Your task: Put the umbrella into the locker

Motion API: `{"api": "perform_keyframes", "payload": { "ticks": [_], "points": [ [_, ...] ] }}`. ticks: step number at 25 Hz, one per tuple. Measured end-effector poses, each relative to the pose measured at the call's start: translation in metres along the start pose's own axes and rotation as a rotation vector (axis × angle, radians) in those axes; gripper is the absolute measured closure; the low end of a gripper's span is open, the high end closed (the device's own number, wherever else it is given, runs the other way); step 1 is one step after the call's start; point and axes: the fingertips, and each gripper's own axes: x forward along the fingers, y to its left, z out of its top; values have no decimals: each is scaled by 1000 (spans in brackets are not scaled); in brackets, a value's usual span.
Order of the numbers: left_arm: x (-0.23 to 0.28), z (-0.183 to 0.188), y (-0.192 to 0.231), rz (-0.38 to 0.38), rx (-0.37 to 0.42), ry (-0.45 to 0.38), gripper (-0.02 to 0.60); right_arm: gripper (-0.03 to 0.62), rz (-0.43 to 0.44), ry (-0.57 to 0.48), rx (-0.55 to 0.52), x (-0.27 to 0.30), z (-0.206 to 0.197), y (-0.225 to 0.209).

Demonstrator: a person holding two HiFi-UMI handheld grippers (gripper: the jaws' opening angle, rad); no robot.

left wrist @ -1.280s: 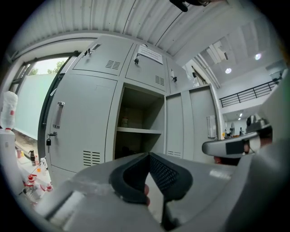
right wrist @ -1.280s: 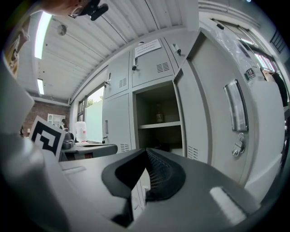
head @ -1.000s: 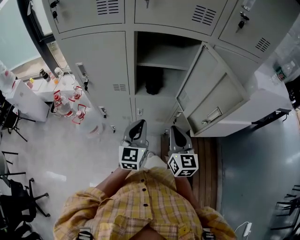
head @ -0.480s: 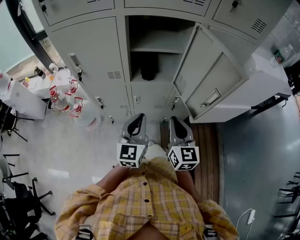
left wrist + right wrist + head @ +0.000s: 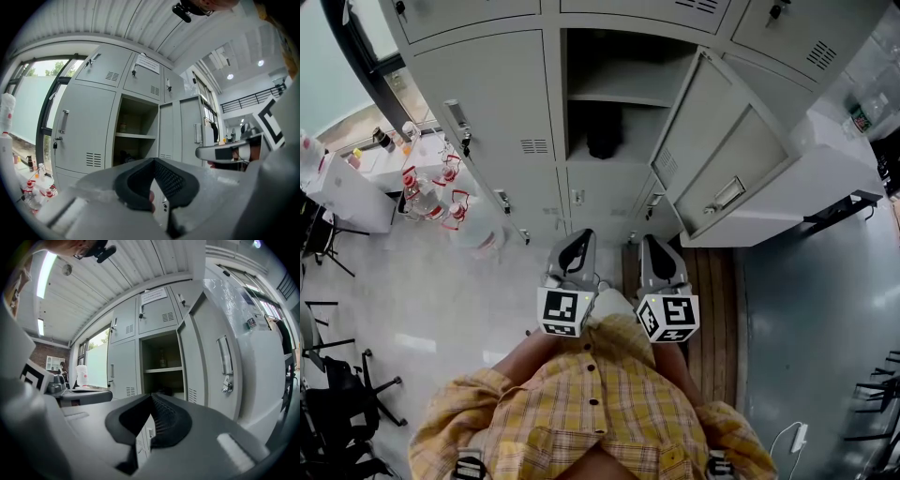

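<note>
The dark folded umbrella [image 5: 605, 141] lies inside the open locker [image 5: 581, 98], in the space under its shelf. The locker door [image 5: 712, 155] stands swung out to the right. My left gripper [image 5: 574, 244] and right gripper [image 5: 654, 246] are side by side, level, a short way in front of the locker's foot, both shut with nothing in them. In the left gripper view the shut jaws' tip [image 5: 153, 161] is under the open locker [image 5: 133, 140], and the umbrella [image 5: 123, 157] shows as a dark shape. The right gripper [image 5: 151, 397] faces the same opening [image 5: 161, 366].
Several water bottles with red handles [image 5: 431, 202] stand on the floor at the left by a window. A white cabinet [image 5: 825, 178] is behind the open door on the right. A wooden strip [image 5: 712, 309] runs along the floor. Black chairs [image 5: 337, 394] are at the far left.
Both grippers have shifted only slightly in front of the locker, and their jaws stay shut. The umbrella has not moved inside the locker.
</note>
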Motion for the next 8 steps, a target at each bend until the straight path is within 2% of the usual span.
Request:
{"api": "perform_keyframes", "payload": {
  "ticks": [8],
  "points": [
    [-7, 4, -1, 5, -9, -4, 584, 597, 5, 6, -5, -2, 1, 5]
  ]
}}
